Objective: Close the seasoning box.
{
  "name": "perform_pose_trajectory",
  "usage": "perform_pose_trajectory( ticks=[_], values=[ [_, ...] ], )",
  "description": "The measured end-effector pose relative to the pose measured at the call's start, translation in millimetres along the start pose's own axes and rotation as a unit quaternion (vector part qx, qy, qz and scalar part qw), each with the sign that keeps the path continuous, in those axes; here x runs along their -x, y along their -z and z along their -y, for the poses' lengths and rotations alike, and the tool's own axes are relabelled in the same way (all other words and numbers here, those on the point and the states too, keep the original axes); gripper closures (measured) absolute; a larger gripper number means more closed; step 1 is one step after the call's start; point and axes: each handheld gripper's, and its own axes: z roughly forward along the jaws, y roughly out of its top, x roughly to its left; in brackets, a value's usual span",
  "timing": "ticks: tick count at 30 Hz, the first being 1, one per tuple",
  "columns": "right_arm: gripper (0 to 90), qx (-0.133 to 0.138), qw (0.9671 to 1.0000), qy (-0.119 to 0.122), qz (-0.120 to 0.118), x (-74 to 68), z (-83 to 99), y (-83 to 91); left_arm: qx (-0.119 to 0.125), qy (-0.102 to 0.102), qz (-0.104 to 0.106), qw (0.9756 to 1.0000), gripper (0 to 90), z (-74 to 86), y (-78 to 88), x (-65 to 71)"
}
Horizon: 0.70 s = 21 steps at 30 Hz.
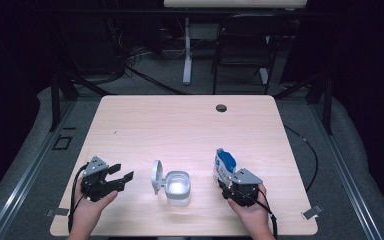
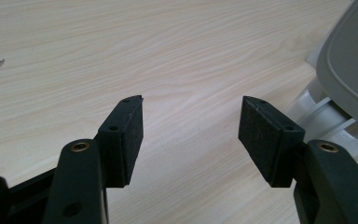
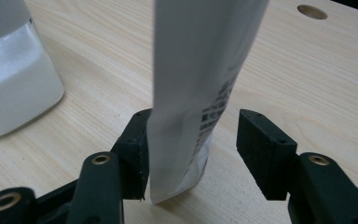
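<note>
While one blue-and-white packet [image 1: 224,167] stands upright at lower right of the high view, the right gripper [image 3: 191,140] brackets it with jaws spread, one pad against the packet and a clear gap at the other. One white container [image 1: 178,187] sits at lower centre, its single lid [image 1: 156,176] flipped up. At lower left, the left gripper [image 1: 120,175] is open over bare table [image 1: 180,125]. The right gripper view reveals printed text on the packet; the left gripper view catches the lid's grey underside.
</note>
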Motion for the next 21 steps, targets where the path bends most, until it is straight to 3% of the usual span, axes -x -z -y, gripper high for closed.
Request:
perform_pose_trajectory(
  ticks=[9, 14, 21],
  values=[
    [46.6, -0.002, 1.0000, -0.001, -0.001, -5.4, 0.9, 7.1, 0.006, -0.006, 0.008, 0.9999, 40.9, -4.4, 0.1, 5.4],
    [46.4, -0.004, 0.9999, -0.004, 0.011, -9.4, 4.2, 15.3, 0.016, -0.005, 0.016, 0.9997, 40.9, -8.3, 2.3, 7.0],
    [46.3, -0.003, 0.9998, -0.006, 0.020, -9.1, 7.5, 22.4, 0.012, -0.012, 0.020, 0.9997, 42.1, -8.9, -0.2, 9.8]
  ],
)
